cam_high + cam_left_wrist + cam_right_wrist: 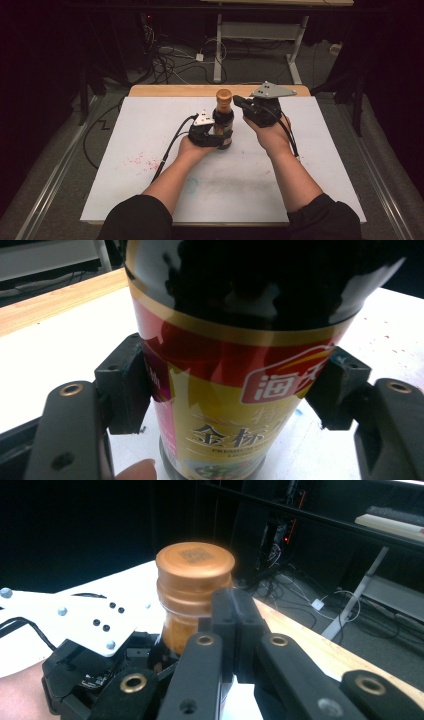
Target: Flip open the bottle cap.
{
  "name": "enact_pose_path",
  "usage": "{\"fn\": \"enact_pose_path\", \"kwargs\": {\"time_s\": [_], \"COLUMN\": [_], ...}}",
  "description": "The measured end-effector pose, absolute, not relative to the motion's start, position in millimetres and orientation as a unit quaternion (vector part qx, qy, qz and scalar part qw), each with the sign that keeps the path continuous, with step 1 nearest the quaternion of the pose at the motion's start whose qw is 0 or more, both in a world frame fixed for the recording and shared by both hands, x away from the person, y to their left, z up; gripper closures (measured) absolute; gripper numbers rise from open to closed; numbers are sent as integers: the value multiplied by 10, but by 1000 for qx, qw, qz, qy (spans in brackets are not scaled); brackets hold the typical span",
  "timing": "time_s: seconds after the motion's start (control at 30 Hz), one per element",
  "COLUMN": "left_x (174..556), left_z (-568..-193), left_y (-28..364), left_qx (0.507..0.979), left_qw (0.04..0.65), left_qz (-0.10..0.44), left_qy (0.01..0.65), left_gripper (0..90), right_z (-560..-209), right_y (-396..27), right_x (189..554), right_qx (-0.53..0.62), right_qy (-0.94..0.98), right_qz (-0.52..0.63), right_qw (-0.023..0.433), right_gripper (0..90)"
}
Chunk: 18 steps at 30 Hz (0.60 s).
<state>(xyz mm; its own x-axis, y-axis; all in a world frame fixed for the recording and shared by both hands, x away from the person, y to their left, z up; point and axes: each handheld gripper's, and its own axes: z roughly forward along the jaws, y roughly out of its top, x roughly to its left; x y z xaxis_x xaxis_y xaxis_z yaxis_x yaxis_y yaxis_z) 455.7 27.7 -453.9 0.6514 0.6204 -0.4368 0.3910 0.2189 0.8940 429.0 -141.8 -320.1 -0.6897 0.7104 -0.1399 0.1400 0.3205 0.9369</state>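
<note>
Three cameras — one bottle shared

High view looks down over the table [150,200]; both gripper views sit close to the bottle [223,120] — label mid-frame, cap upper centre.

Sauce bottle [223,121]: dark, glossy body, glass or plastic not distinguishable, with mirror-like reflections; smooth, shiny printed label [235,405] in red and gold. Cap [194,562]: copper-coloured, satin sheen, smooth top, ribbed skirt. Left gripper [216,140] and right gripper [239,101]: matt black plastic-looking jaws with brass-toned rivets; flat, matt grey metal-looking plates on top. Table [150,91]: pale wood edge, smooth; its white sheet [300,150] matt, paper-like, with faint red and blue stains.
</note>
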Motion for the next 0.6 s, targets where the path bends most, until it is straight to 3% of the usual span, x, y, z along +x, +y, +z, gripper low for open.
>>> {"fn": "enact_pose_path", "kwargs": {"time_s": [0.6], "left_x": [4550], "left_z": [-4541], "left_y": [233], "left_qx": [603], "left_qw": [673], "left_qz": [92], "left_qy": [419], "left_gripper": [285], "right_z": [-3165], "right_y": [-1369], "right_x": [4296], "right_qx": [271], "right_qy": [771], "right_qz": [499], "right_qw": [289], "right_gripper": [900]}}
